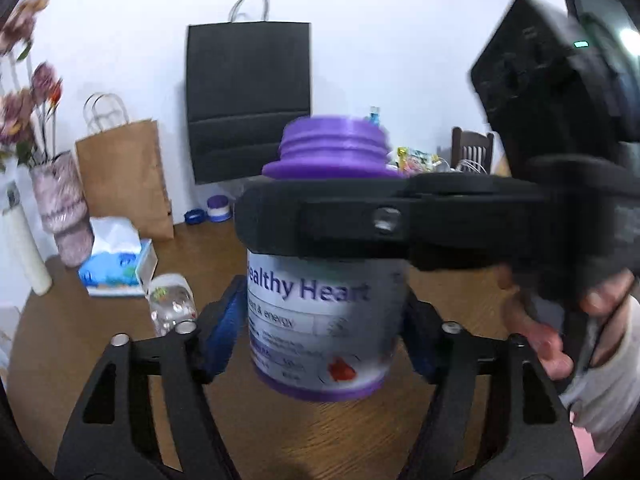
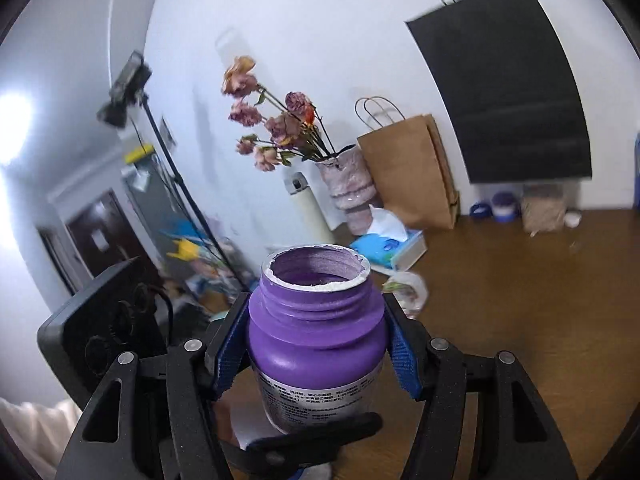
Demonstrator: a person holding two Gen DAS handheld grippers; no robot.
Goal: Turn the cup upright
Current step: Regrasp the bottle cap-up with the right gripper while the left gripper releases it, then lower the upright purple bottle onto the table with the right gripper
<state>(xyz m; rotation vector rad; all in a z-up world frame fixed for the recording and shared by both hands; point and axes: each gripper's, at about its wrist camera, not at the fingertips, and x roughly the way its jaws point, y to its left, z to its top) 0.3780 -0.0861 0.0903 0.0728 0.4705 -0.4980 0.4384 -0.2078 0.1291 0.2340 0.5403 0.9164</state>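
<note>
Purple jar (image 2: pixel 316 344) upright, right gripper (image 2: pixel 316 344) clamping shoulder, left gripper (image 1: pixel 320 336) seemingly gripping.

The supplement bottle (image 2: pixel 316 332) is matt purple plastic with a glossy printed paper label and torn foil at its mouth. The tongs (image 2: pixel 316 344) are matt black plastic with blue ribbed pads and metal pins. The surface (image 2: pixel 520 280) is smooth brown wood.
</note>
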